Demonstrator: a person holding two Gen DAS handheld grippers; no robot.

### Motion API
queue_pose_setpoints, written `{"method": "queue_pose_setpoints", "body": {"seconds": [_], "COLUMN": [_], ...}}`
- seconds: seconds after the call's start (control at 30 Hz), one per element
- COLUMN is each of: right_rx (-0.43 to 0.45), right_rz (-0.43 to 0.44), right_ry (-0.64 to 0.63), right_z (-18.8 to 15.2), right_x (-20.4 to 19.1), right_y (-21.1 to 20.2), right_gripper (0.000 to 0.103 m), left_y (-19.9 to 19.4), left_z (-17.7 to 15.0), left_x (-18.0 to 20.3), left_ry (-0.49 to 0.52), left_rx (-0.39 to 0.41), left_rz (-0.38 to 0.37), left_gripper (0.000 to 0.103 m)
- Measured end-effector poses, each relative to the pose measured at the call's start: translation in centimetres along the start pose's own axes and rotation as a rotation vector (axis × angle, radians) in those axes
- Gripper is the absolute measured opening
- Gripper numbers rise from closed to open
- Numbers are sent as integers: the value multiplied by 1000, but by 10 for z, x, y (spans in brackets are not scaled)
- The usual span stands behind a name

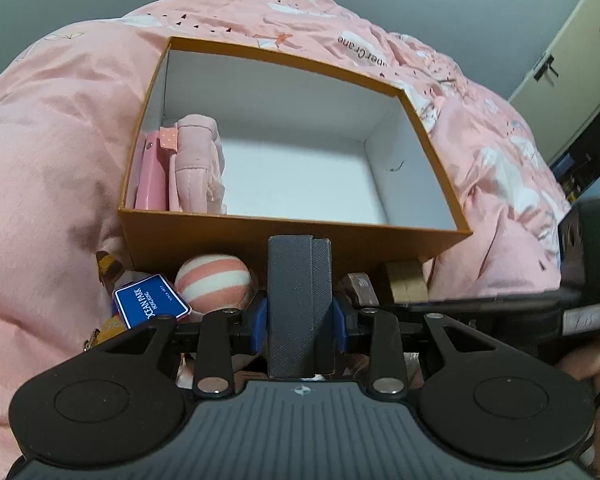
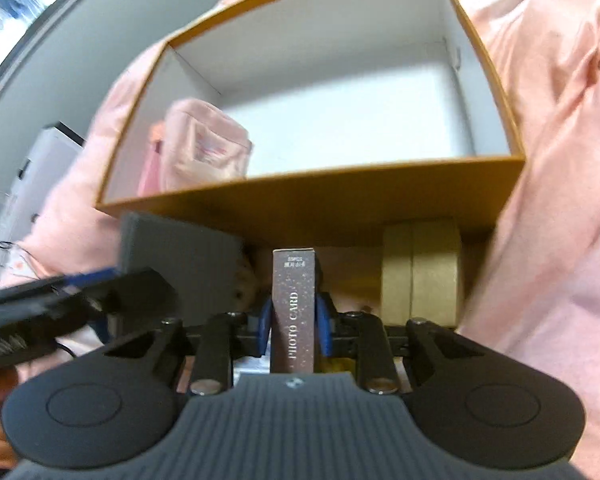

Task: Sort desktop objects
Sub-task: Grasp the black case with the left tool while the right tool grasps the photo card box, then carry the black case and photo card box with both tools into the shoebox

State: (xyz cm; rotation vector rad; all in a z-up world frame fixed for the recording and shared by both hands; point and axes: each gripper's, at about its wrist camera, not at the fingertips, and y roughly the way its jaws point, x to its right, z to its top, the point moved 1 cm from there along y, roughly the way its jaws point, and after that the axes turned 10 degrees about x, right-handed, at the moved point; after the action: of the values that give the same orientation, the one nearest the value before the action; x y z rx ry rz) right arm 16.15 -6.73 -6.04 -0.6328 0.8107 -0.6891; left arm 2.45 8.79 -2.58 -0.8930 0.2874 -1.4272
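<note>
An orange box [image 1: 292, 236] with a white inside lies on the pink bedding; a pink pouch [image 1: 196, 160] leans in its left end. My left gripper [image 1: 300, 316] is shut on a dark grey textured case [image 1: 296, 304], held upright just before the box's near wall. In the right wrist view, my right gripper [image 2: 294, 320] is shut on a slim brown "PHOTO CARD" box [image 2: 294, 304], also upright before the orange box [image 2: 312, 204]. The grey case [image 2: 180, 256] and the left gripper show at that view's left.
Loose things lie by the box's near wall: a pink-and-white striped ball [image 1: 216, 280], a blue "OCEAN PARK" tag [image 1: 150, 306], a tan cardboard roll [image 2: 420, 272]. Pink quilt [image 1: 52, 160] surrounds the box. A door [image 1: 572, 52] stands far right.
</note>
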Motion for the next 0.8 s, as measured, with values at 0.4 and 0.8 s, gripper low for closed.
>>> {"method": "queue_pose_setpoints", "body": {"seconds": [0.4,0.8], "right_rx": [-78,-92], "right_rz": [-55,-30], "right_ry": [-83,-104], "right_z": [-18,-24], "right_x": [-1,0], "right_y": [16,19], "right_gripper": [31,24], "left_y": [17,21], "left_z": [-12,-14], "left_x": [4,6], "left_ry": [51,72], "left_rx": [-55,-89], "left_rz": [19,53], "left_gripper": [38,39]}}
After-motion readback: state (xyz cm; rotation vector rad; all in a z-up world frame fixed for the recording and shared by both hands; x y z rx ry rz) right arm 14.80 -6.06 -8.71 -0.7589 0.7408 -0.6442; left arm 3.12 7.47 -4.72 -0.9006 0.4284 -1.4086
